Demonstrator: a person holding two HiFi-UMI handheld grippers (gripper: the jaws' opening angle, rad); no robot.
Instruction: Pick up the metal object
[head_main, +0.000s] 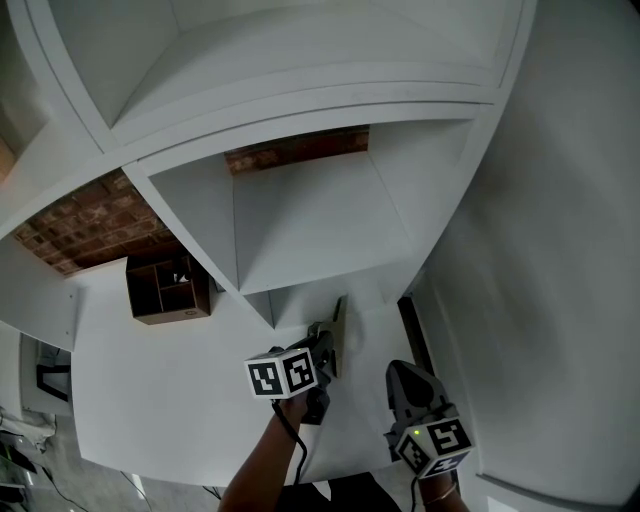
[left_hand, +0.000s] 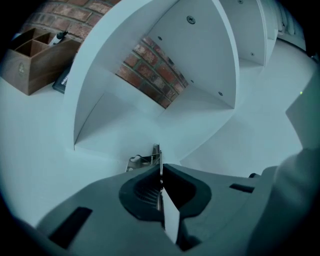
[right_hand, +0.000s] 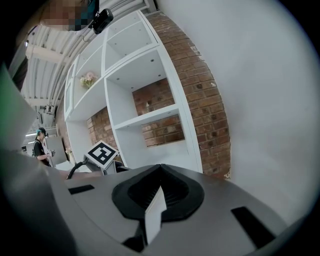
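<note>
Beside the white shelf (left_hand: 200, 75), the thin grey metal plate (left_hand: 156, 151) is clamped by the left gripper (left_hand: 159, 168); a straight, steady lift is advised

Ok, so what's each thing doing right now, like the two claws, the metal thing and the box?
left claw: shut, pinching the metal object.
right claw: shut, nothing in it.
metal object: thin edge caught in the left claw, low by the white table; lifted or not, can't tell.
wooden box: upright on the table, open on top.
shelf cubby: open, empty.
</note>
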